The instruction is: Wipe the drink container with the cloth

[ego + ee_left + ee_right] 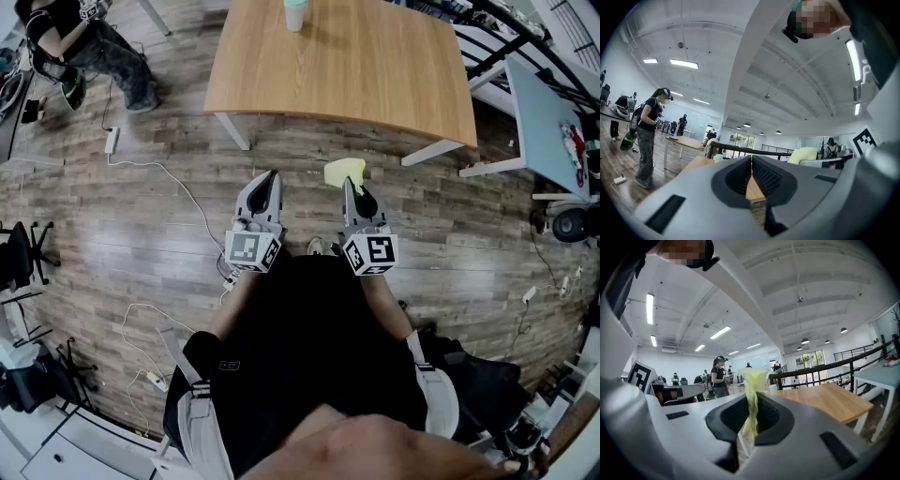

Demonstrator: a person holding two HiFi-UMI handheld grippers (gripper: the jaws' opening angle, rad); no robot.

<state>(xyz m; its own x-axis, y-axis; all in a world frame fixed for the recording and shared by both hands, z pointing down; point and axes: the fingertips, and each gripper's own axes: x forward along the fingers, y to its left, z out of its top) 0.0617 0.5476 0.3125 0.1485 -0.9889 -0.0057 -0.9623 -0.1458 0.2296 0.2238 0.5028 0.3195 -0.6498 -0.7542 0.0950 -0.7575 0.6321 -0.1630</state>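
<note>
A pale green drink container (294, 13) stands at the far edge of the wooden table (375, 66); it also shows small in the right gripper view as a cup (774, 389) on the tabletop. My right gripper (351, 184) is shut on a yellow cloth (343, 172), which sticks up between its jaws (752, 394). My left gripper (272, 176) is shut with nothing in it (751, 161). Both grippers hang over the floor, short of the table's near edge.
A white cable and power strip (112, 141) lie on the wood floor at left. A person (84, 47) sits at the far left. A second, pale table (553, 122) stands at right. Office chairs (23, 253) stand along the left edge.
</note>
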